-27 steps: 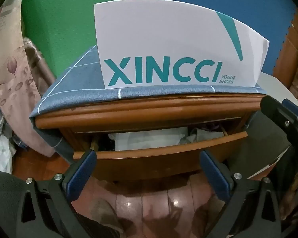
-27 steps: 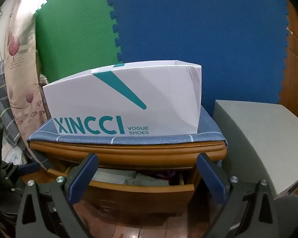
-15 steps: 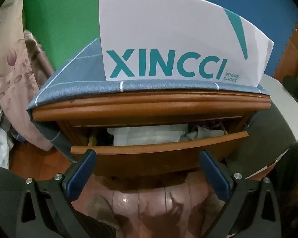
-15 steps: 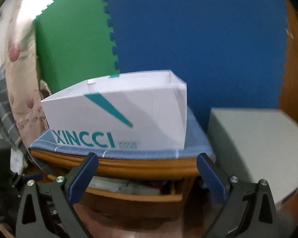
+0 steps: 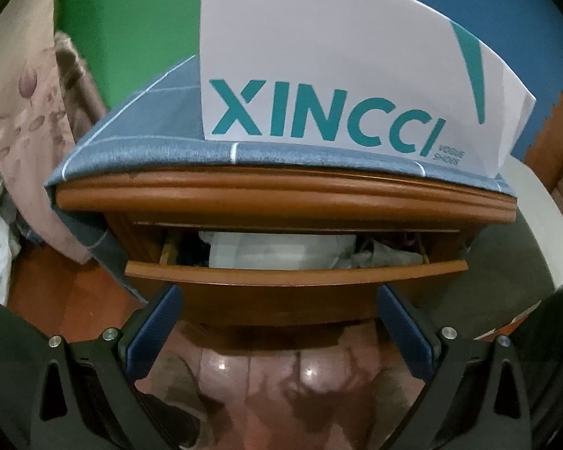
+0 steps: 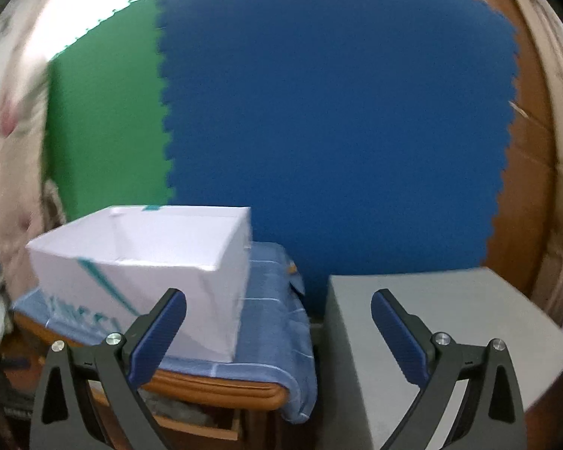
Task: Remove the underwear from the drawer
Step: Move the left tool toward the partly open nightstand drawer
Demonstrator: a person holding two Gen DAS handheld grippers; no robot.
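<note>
Left claw (image 5: 277, 313) has closed in on the part-open drawer (image 5: 281, 275), right claw (image 6: 277, 317) swung up; both wide open, empty, nothing grabbed yet.

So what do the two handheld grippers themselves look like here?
Both match: the left gripper and right gripper have black angular frames with triangular cutouts and silver screw heads, each carrying two dark blue ribbed pads. No cables, markings or sleeves show.
</note>
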